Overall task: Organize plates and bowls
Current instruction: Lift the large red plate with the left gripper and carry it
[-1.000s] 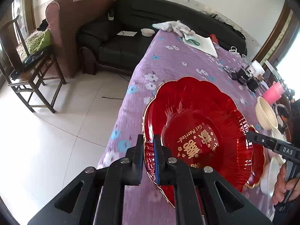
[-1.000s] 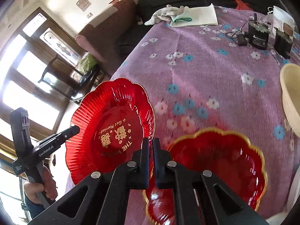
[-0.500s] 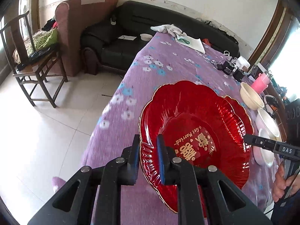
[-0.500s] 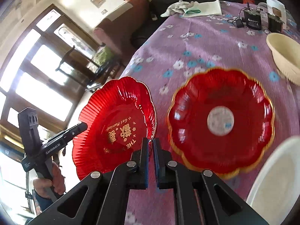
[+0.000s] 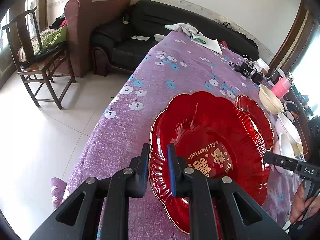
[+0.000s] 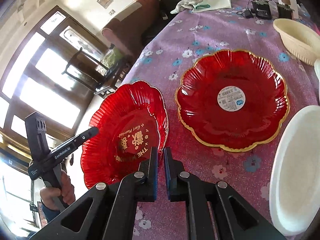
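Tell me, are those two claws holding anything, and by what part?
Both hold the lettered red plate, each clamped on its scalloped rim on opposite sides: the left gripper at one edge, the right gripper at the other. The plate is tilted.

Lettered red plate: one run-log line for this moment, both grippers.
left gripper: shut on lettered red plate rim | right gripper: shut on same plate's opposite rim | gold-rimmed red plate: flat on tablecloth, free

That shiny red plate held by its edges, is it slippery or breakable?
Probably slippery: the red plate is glossy and glassy, gripped only at its rim by the left tool and right tool. It looks stiff and keeps its shape. Likely fragile if dropped; material unclear.
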`<state>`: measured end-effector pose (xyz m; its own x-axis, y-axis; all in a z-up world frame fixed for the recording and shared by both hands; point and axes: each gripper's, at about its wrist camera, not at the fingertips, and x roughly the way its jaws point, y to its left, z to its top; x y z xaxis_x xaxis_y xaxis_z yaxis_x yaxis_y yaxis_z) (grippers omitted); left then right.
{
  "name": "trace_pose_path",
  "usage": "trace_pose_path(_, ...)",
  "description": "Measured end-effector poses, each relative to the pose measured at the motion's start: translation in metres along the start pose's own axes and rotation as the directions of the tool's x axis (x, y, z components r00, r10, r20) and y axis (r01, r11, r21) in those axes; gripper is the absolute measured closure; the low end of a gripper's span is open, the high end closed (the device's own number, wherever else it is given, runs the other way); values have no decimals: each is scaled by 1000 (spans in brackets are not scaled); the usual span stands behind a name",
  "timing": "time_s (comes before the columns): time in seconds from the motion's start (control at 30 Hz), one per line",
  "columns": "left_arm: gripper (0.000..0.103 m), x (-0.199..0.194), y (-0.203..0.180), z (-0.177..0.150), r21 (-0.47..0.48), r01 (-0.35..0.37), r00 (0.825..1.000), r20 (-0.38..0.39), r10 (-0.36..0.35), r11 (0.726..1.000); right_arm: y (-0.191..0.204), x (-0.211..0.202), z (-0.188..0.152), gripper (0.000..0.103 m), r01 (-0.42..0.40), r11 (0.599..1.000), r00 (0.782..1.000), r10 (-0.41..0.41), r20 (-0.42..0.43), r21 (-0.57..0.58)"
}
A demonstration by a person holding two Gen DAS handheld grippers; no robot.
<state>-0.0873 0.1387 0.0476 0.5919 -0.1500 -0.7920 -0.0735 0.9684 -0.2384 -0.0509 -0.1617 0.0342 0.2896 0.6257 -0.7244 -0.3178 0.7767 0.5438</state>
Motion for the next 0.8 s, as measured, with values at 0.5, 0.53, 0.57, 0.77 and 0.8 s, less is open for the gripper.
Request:
trace_pose_path(0.5,45,-25,11,-1,-38,1,999,43,0,999,-22,-22,-8,93,-39,997,998,35,56,66)
trace_pose_path(0.53,45,-27,10,0,-35,4,999,45,-2,999,-27,-24,-8,93,-30,997,998,26,60,76)
trace_pose_path(0.57,45,-29,7,0,-32,7,999,48,-5,999,-34,-27,-9,93,-20,995,998,14,65,94)
trace_pose_path(0.77,44,-34,-22,7,28,29,998,56,-30,999,-61,-45,-16,93,24,987,996,-37,85,156)
trace_pose_path(0.8,44,-34,-28,8,41,37,998,53,-39,998,-65,-48,-17,93,33,986,995,-47,89,163)
